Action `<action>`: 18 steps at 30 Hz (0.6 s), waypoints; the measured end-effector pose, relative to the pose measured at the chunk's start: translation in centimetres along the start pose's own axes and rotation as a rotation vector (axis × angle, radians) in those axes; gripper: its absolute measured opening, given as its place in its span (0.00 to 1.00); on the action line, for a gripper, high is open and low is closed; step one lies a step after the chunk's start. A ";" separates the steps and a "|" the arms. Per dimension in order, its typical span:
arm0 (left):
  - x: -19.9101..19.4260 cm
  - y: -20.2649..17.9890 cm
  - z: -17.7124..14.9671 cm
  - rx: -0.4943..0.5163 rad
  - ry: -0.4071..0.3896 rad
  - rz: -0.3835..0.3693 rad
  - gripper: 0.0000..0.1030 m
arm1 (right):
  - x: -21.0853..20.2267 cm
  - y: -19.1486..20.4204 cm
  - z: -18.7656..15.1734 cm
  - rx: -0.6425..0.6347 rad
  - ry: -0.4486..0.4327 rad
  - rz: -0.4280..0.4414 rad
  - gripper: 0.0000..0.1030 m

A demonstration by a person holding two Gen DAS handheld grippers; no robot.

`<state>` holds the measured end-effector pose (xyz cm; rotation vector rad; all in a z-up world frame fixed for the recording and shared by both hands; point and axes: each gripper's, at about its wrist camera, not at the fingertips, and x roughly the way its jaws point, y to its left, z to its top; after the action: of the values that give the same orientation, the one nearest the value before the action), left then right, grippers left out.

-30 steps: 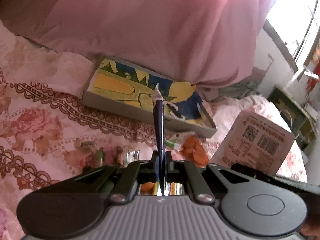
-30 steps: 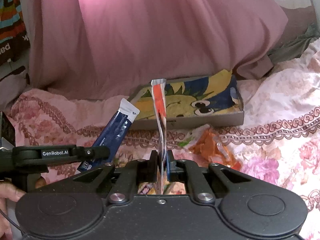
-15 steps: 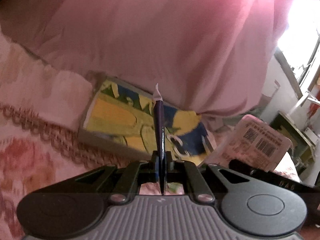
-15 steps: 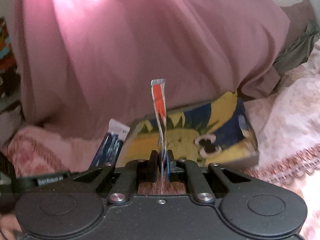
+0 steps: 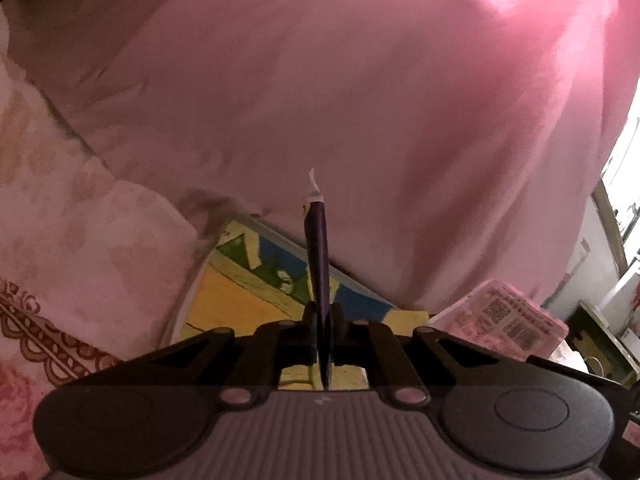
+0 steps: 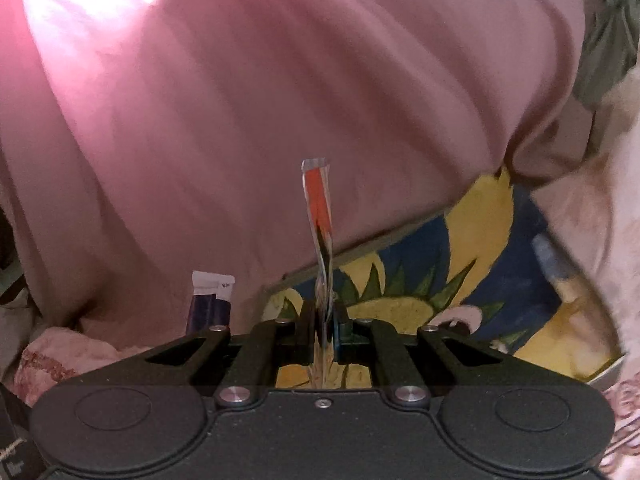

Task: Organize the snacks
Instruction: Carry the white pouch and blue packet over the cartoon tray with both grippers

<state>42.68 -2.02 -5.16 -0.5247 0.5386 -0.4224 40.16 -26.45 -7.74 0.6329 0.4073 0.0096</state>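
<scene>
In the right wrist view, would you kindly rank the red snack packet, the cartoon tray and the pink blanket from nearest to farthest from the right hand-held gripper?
1. Red snack packet: clamped in the right hand-held gripper.
2. Cartoon tray: just ahead, below and right.
3. Pink blanket: behind the tray, filling the background.

Left claw (image 5: 323,320) and right claw (image 6: 323,320) both apparently clamped tight.

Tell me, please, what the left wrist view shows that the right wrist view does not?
Only the left wrist view shows a pink box printed with barcodes at right and the left tool shut on the dark blue sachet. Only the right wrist view shows the right tool shut on the orange-and-silver sachet, plus the dark blue one's flat face at left. Both show the cartoon-printed tray below the pink cloth.
</scene>
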 end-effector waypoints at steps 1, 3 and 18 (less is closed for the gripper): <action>0.5 0.4 -0.2 -0.001 0.008 -0.008 0.04 | 0.7 -0.1 -0.2 0.009 0.011 -0.001 0.08; 1.5 0.8 -0.6 0.007 0.018 -0.015 0.04 | 2.0 -0.2 -0.7 0.026 0.026 -0.002 0.08; 5.9 2.7 -2.6 0.016 0.121 0.052 0.05 | 4.5 -0.9 -2.4 -0.046 0.102 -0.153 0.20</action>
<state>46.41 -3.78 -10.73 -0.4711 0.6634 -0.4106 43.32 -25.23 -11.67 0.5562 0.5518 -0.0947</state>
